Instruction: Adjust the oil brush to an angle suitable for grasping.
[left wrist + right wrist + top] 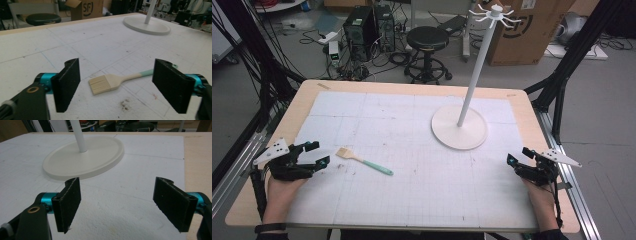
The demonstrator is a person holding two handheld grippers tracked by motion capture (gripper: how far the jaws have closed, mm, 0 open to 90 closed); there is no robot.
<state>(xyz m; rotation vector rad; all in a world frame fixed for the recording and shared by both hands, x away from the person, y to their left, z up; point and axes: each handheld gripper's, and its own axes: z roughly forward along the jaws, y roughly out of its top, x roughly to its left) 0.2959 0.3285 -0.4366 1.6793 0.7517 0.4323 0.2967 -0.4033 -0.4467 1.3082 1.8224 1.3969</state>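
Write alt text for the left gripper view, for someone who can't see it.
A brush with cream bristles and a teal-tipped handle lies flat on the white mat, in front of the open left gripper, which isn't touching it. A white stand sits further back on the right.

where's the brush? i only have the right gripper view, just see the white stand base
Observer: The brush lies flat on the mat near the left gripper, on the opposite side from your right gripper.
Operator: is the left one holding it
Observer: No. In the left gripper view its jaws stand open, with the bristles lying on the mat ahead of them, untouched.
Operator: which way does the handle point
Observer: The teal handle end points away from the left gripper, toward the table's middle.
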